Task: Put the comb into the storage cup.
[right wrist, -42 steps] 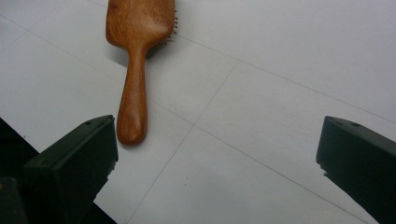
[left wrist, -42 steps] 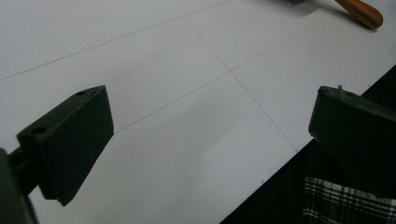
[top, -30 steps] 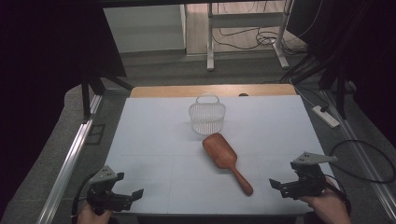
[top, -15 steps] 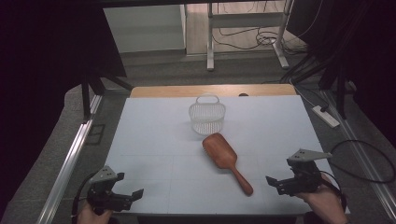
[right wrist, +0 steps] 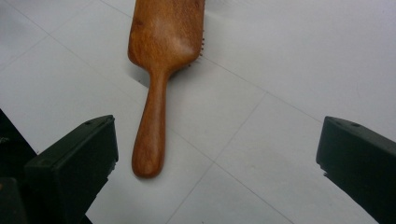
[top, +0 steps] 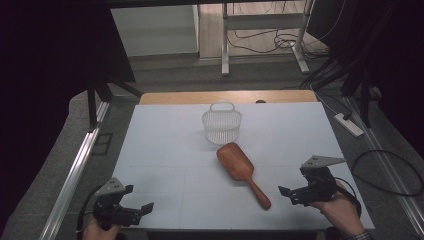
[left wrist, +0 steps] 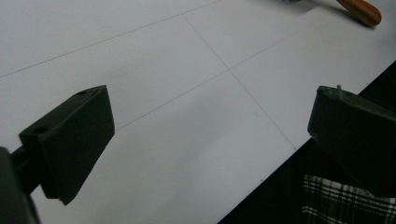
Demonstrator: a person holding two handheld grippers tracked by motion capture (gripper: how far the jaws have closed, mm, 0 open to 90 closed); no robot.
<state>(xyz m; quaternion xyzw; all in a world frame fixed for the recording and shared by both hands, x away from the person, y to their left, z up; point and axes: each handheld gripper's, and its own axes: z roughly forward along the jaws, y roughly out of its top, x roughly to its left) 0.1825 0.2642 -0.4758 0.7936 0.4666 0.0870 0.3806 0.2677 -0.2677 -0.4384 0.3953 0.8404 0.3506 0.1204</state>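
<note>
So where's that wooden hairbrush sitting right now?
In the high view the wooden hairbrush lies right of the table's middle, just in front of the white basket, its handle pointing toward the right gripper.

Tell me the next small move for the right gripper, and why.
Probably ease the right gripper forward and a little to its left, so its open jaws straddle the handle of the brown wooden paddle hairbrush. In the right gripper view the handle lies on the white table just ahead, off-centre near one jaw, not yet between them.
</note>
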